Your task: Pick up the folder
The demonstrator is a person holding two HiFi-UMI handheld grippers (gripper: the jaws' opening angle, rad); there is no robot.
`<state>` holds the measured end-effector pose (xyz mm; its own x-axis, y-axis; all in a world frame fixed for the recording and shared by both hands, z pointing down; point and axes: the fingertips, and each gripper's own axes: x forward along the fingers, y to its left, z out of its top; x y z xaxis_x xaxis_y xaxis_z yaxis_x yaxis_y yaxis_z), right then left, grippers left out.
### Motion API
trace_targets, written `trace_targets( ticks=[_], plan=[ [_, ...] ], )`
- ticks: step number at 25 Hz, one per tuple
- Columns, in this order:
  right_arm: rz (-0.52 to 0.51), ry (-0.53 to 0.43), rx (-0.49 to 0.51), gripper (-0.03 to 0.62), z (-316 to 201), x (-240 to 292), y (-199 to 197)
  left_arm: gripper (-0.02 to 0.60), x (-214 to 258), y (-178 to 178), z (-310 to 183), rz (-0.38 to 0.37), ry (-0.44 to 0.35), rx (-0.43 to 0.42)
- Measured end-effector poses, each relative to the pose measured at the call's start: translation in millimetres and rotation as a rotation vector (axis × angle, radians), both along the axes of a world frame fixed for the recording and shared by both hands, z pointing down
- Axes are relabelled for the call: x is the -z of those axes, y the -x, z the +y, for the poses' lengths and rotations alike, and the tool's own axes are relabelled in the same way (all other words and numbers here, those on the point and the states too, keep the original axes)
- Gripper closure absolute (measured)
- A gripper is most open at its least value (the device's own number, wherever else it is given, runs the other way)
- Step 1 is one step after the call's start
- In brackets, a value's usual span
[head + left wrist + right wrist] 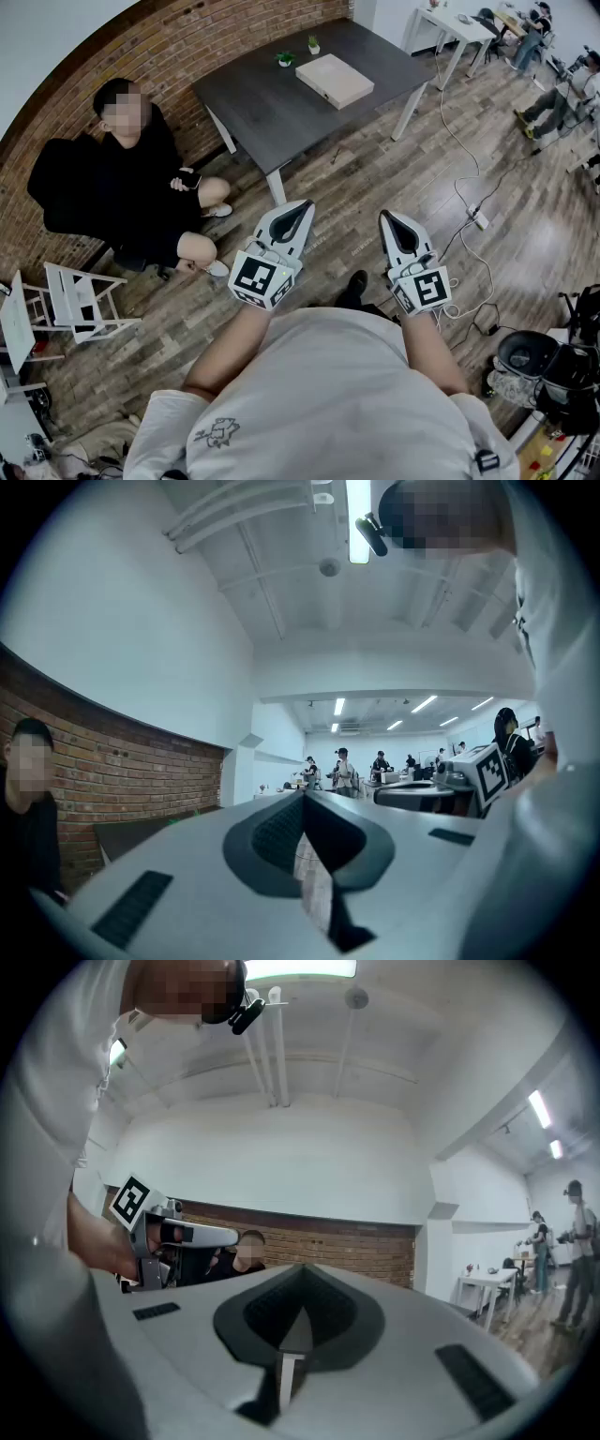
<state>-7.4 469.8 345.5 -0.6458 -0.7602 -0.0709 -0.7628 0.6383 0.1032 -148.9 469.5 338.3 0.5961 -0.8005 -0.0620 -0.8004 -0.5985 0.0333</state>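
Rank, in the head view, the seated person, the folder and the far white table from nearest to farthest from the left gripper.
1. Seated person: on the floor, to the left of the left gripper.
2. Folder: ahead, lying on the dark table.
3. White table: far ahead, to the right.

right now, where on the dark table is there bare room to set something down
The table is bare across its near-left half, from the folder and the two small plants to the front edge. A narrower strip lies right of the folder. It is crowded only around the plants, at the brick-wall side.
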Motion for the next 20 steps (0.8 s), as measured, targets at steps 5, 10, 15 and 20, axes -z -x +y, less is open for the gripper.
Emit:
trace_targets(
  ticks=[5, 10, 15, 20],
  plan=[
    [-0.005, -0.002, -0.001, 0.591, -1, -2, 0, 0.571, -3, 1, 0, -0.002, 0.003, 0.001],
    [-0.009, 0.001, 0.0, 0.591, -10, -6, -8, 0.571, -7, -7, -11, -0.004, 0.009, 0.003],
    [-0.011, 0.01, -0.003, 0.591, -23, -8, -16, 0.571, -9, -13, -23, -0.006, 0.02, 0.006],
    [-0.023, 0.013, -0.011, 0.589, -44, -11, -26, 0.571, -14, -21, -42, -0.012, 0.029, 0.015]
  ],
)
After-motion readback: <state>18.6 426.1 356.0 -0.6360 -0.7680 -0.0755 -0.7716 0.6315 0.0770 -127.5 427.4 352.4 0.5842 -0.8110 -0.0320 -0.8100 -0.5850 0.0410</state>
